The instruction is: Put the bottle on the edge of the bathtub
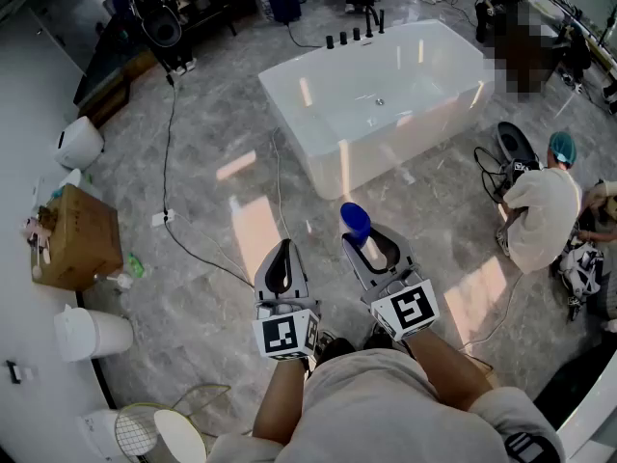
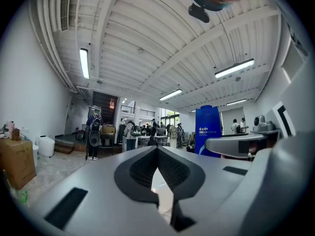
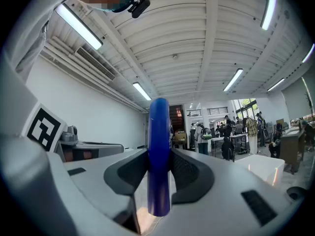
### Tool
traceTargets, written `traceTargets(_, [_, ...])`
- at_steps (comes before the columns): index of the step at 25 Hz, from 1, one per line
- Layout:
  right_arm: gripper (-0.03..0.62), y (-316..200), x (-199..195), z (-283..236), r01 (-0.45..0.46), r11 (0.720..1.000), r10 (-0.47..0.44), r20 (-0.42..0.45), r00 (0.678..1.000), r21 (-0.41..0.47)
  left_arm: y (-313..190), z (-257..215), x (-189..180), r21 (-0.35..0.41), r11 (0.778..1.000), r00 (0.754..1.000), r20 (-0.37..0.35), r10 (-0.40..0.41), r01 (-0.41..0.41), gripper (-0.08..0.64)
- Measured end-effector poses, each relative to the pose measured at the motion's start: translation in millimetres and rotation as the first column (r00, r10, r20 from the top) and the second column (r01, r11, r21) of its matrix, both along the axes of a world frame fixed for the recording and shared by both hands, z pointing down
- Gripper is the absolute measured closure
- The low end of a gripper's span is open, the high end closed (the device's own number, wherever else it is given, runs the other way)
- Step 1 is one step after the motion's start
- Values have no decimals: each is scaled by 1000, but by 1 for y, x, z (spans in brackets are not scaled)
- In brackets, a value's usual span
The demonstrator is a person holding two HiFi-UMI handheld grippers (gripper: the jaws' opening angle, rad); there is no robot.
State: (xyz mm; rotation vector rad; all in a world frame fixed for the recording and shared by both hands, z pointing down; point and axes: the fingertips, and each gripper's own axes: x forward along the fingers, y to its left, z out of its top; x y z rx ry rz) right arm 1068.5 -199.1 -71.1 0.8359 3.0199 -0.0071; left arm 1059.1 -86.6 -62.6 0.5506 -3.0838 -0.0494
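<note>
Lower centre of the head view: the right gripper (image 1: 370, 249) clamps a blue bottle (image 1: 355, 222) between its jaws, held level above the grey floor (image 1: 212, 210). Beside it, the left gripper (image 1: 281, 260) is fully closed and empty. The white bathtub (image 1: 366, 152) stands well apart, upper centre; a person (image 1: 540, 210) crouches at right.

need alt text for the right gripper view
The right claw is closed on an upright blue bottle. Beyond it, at right, a white bathtub stands in a large hall with people around tables.
</note>
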Motion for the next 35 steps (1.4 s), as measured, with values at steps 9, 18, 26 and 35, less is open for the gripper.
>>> traceTargets(9, [442,3,-2,2,18,1000,-19,4,1000,6,21,3,-4,-21,999,999,15,-31,31,551])
traceTargets(18, [443,37,-4,1,56,998,-56,13,998,17,51,2,-2,-19,999,999,15,-34,34,551])
traceTargets(26, [446,86,-10,-2,101,995,-101,37,994,-3,98,8,-4,-27,999,999,-1,-44,44,551])
traceTargets(35, [446,155,-23,4,119,993,-119,54,991,-2,174,20,-9,-28,998,999,-21,-48,47,551])
